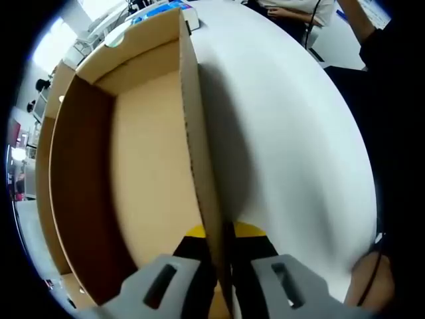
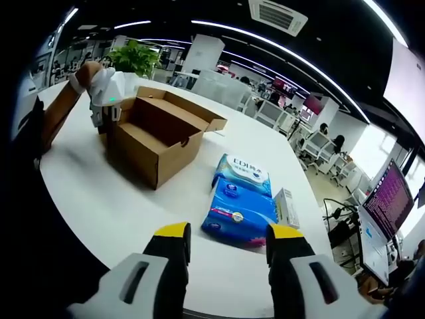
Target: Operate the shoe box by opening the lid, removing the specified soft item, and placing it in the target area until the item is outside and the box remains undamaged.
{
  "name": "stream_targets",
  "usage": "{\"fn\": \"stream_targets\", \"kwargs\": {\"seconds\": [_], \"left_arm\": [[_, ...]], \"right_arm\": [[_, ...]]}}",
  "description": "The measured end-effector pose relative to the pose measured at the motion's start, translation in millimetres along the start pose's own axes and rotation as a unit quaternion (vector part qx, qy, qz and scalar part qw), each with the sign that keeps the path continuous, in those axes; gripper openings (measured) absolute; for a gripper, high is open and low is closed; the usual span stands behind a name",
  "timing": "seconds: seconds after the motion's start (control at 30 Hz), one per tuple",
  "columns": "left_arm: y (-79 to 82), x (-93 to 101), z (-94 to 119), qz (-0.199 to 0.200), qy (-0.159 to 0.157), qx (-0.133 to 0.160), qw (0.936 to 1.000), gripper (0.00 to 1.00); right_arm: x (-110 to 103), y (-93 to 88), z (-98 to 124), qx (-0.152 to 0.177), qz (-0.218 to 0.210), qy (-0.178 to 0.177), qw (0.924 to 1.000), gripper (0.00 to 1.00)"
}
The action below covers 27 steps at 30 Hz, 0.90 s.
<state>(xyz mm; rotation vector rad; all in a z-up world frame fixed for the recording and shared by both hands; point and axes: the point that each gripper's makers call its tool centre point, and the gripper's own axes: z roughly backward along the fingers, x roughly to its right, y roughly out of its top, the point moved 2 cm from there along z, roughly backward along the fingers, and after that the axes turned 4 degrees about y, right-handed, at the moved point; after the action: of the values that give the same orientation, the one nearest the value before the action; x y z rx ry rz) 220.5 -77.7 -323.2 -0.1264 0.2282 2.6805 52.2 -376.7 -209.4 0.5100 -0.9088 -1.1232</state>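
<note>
An open brown cardboard shoe box shows a bare inside. My left gripper is shut on the box's side wall, one yellow-tipped jaw inside and one outside. In the right gripper view the same box stands on the white table with its lid folded back, and the left gripper sits at its far left edge. Two soft blue tissue packs lie side by side on the table to the right of the box. My right gripper hovers open just in front of the packs, holding nothing.
A small white carton lies right of the packs. The round white table has open surface beside the box. A person's hand rests at the table edge. A green plant and office desks stand behind.
</note>
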Motion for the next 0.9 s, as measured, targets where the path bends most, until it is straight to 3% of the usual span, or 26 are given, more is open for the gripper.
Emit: {"fn": "stream_targets", "kwargs": {"seconds": [0.47,0.67,0.77,0.9], "left_arm": [[0.4,-0.1,0,-0.001,0.000,-0.001,1.0000,0.04],[0.5,-0.6,0,0.000,0.001,-0.002,1.0000,0.04],[0.5,-0.7,0,0.002,0.002,-0.002,1.0000,0.04],[0.2,-0.8,0,0.004,0.002,-0.004,1.0000,0.04]], "right_arm": [[-1,1.0,-2,0.001,0.010,0.006,0.9999,0.48],[16,-12.9,-3,-0.040,0.064,0.019,0.9970,0.48],[30,-27.8,-4,-0.074,0.107,0.039,0.9907,0.50],[43,-44.8,-6,-0.109,0.109,0.058,0.9864,0.53]]}}
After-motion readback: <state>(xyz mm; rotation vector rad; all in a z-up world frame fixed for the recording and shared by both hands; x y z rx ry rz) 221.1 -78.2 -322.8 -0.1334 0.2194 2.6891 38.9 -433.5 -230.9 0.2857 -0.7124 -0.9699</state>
